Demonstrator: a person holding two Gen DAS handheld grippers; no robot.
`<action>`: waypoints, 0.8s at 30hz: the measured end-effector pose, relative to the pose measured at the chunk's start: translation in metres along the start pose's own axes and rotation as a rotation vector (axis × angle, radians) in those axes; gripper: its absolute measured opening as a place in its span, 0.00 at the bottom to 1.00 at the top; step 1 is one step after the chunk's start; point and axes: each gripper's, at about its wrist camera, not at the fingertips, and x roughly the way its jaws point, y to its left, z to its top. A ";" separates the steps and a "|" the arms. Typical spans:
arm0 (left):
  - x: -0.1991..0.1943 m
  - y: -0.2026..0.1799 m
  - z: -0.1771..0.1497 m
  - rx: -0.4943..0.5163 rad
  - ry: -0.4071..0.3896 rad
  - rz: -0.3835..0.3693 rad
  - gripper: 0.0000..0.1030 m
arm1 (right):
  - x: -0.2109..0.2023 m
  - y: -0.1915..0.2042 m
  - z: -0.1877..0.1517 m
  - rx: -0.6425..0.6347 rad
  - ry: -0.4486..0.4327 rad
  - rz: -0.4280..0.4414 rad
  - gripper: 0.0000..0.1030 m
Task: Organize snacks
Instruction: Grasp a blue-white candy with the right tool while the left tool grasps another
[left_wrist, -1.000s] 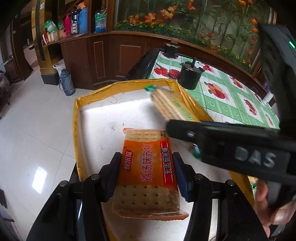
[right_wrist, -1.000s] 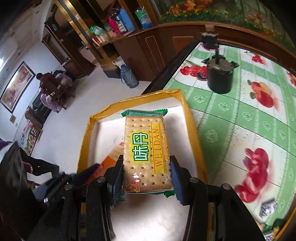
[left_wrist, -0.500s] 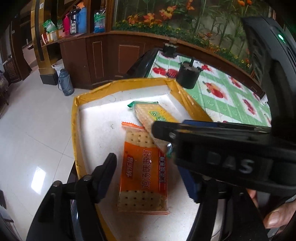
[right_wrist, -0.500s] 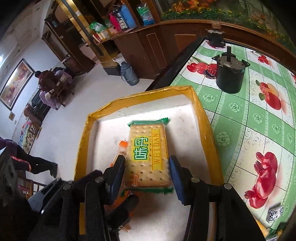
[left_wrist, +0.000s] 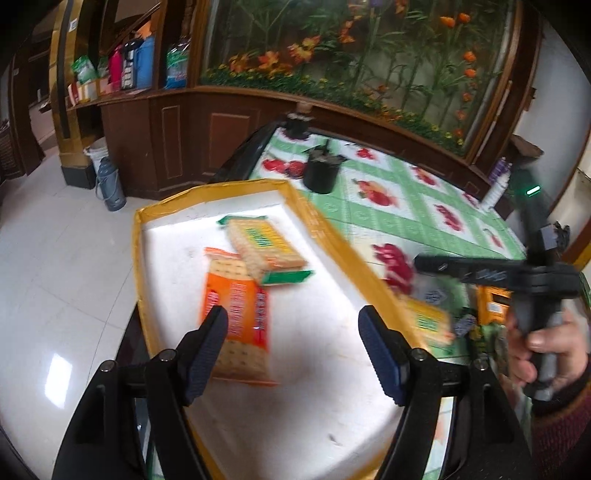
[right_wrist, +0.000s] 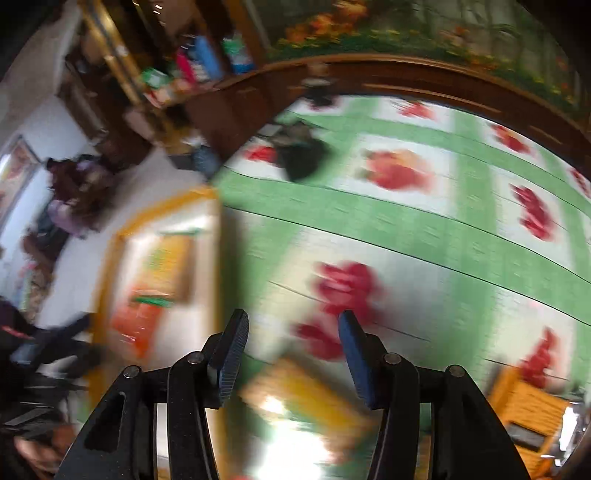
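Snacks now both loose in yellow-rimmed tray (left_wrist: 369, 291): orange pack (left_wrist: 236, 310) flat on white floor, green pack (left_wrist: 266, 247) leaning across its far end, touching.

Left wrist view: left gripper (left_wrist: 295, 338) wide and empty, jaws just been opening; a second ago clamped on orange pack, now drawn back above its near end. Right gripper (left_wrist: 480, 273), earlier crossing over tray, now off to the right above green fruit-print cloth (left_wrist: 406, 192), handle in a hand (left_wrist: 546, 350). More packs blurred on cloth just beside tray's right rim. Black pot (left_wrist: 321, 173) beyond tray.

Right wrist view: heavily blurred. Right gripper (right_wrist: 291, 341) part open, nothing between pads; green pack, gripped a second ago, left behind in tray (right_wrist: 110, 258) at left. Ahead now cloth (right_wrist: 443, 236); yellow pack (right_wrist: 306, 391) smeared just below fingers. People seated far left, unseen in other view.
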 end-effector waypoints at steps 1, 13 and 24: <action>-0.002 -0.007 -0.001 0.014 -0.003 -0.008 0.72 | 0.004 -0.009 -0.004 0.008 0.017 -0.020 0.53; -0.003 -0.059 -0.021 0.121 0.030 -0.056 0.72 | 0.008 -0.034 -0.056 -0.038 0.057 -0.044 0.47; -0.005 -0.096 -0.034 0.166 0.039 -0.112 0.72 | -0.055 -0.026 -0.159 -0.138 0.075 0.012 0.48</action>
